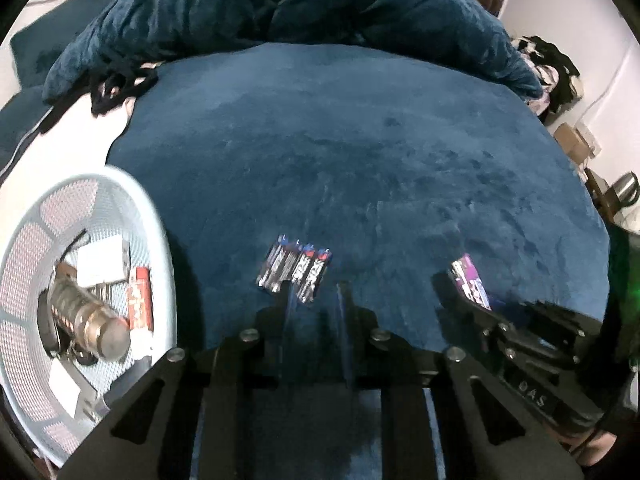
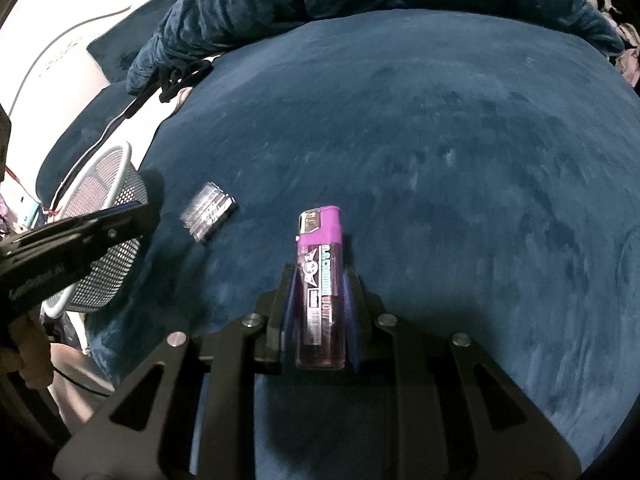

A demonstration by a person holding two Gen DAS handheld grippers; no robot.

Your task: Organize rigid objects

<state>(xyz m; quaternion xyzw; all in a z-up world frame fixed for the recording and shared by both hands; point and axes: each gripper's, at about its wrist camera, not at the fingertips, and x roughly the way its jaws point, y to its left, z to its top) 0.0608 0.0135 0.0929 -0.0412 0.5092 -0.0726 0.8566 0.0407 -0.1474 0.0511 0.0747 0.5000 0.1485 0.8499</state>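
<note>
My right gripper (image 2: pixel 320 276) is shut on a purple lighter (image 2: pixel 320 272), which stands up between the blue pads above the blue bedding. From the left wrist view, that lighter (image 1: pixel 472 282) and the right gripper (image 1: pixel 466 294) show at the right. A pack of batteries (image 1: pixel 294 272) lies flat on the bedding just beyond my left gripper (image 1: pixel 313 298). Its jaws stand narrowly apart with nothing between them. The white mesh basket (image 1: pixel 160 240) sits at the left and holds a red lighter (image 1: pixel 140 300), a metal cylinder (image 1: pixel 84 316) and a white box (image 1: pixel 100 264). The right wrist view also shows the batteries (image 2: pixel 210 212) and basket (image 2: pixel 104 184).
A crumpled blue blanket (image 1: pixel 280 0) is heaped at the far side of the bed. A black cord (image 1: pixel 116 88) lies near its left end. Clothes (image 1: pixel 552 68) and a metal cup (image 1: pixel 624 188) sit off the bed's right edge.
</note>
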